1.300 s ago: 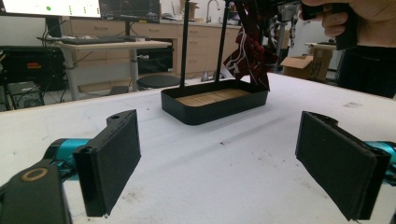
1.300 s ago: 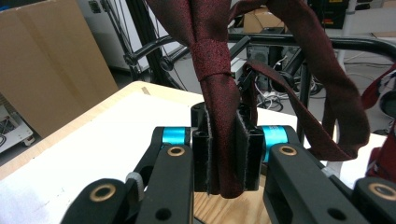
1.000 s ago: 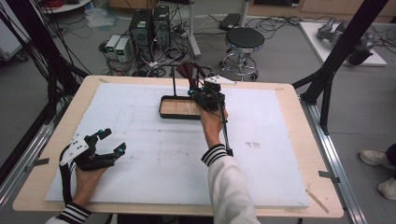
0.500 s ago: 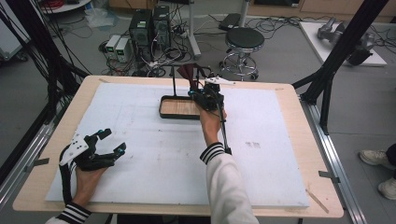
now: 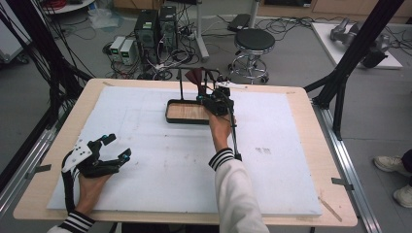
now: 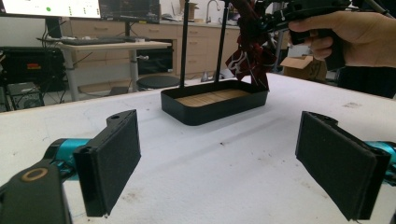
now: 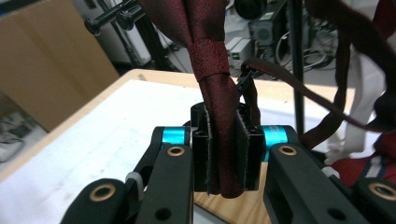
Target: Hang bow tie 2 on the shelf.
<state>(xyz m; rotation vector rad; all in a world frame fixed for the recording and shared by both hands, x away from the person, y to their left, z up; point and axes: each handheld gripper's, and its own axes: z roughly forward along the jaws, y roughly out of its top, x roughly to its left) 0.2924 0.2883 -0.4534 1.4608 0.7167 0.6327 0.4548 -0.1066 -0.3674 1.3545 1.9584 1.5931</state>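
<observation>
Right gripper: your jaws are clamped on a dark red necktie, pinching the folded band just below its wrapped knot. The grip matches the frames from a second ago; the jaws have not shifted on the cloth.

Necktie: it hangs from the black rack that rises out of the tray at the far middle of the table. In the left gripper view the patterned end drapes down to the tray's far corner.

Right hand: it has barely moved over the last second and stays at the tray's right end, gripper raised to the rack's top.

Left gripper: its jaws stand wide apart with nothing between them, resting low on the white mat at the near left, well apart from the tray. It sits where it sat a second ago.

Change: almost none. You hold a settled grip and pause.

Meaning for the work: the tie looks secured, so the catch is done and the handling comes next, whether lifting it off the bar or drawing it along. A thin strap trails close to the jaws; it could snag if you pull fast.

Free hand: ready to help steady the tray if the rack tips.
</observation>
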